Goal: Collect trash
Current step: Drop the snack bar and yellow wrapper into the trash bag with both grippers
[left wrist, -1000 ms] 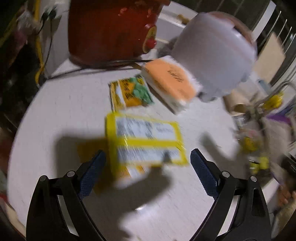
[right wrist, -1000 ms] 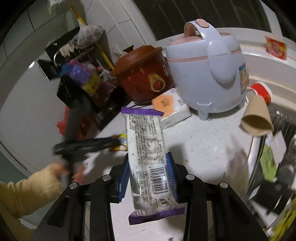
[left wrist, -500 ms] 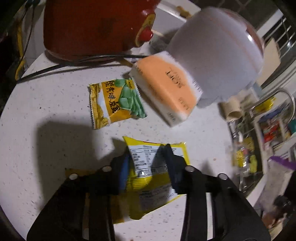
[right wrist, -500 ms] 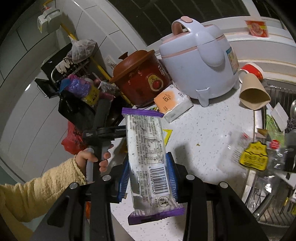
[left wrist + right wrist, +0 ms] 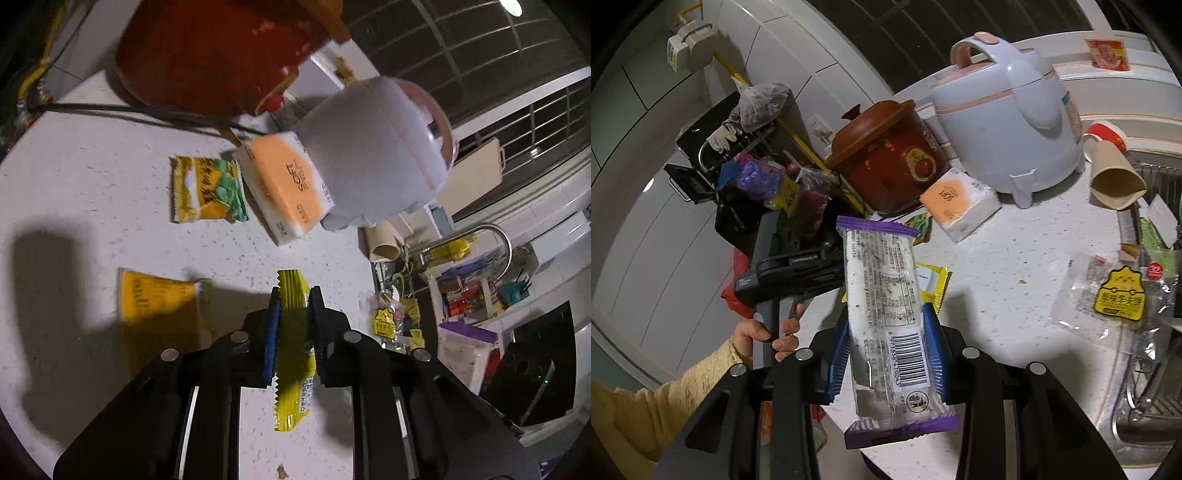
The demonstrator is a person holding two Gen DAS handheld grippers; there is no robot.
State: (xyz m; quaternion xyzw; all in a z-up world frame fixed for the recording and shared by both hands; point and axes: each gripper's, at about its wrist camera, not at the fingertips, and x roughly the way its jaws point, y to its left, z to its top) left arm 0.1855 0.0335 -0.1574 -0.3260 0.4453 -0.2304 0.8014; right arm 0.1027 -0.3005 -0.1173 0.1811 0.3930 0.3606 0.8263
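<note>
My left gripper [image 5: 293,295] is shut on a yellow snack wrapper [image 5: 293,354], pinched edge-on and lifted off the white counter [image 5: 92,192]. Another yellow wrapper [image 5: 159,314] lies flat to its left, and a yellow-green pea snack packet [image 5: 207,190] lies farther back. My right gripper [image 5: 886,325] is shut on a white and purple snack wrapper [image 5: 886,314], held above the counter edge. The left gripper's body [image 5: 790,273] and the hand holding it show at the left of the right wrist view. A clear wrapper with a yellow label [image 5: 1115,299] lies by the sink.
An orange-topped tissue pack [image 5: 288,188], a lavender rice cooker [image 5: 373,155] and a red-brown crock pot [image 5: 214,51] with its black cord stand at the back. A paper cup [image 5: 1115,181] lies on its side near the sink [image 5: 1145,406] on the right.
My left gripper closed on the yellow wrapper and lifted it, turning it edge-on; a second yellow wrapper beneath it came into view. My right gripper kept holding the purple wrapper and drifted slightly.
</note>
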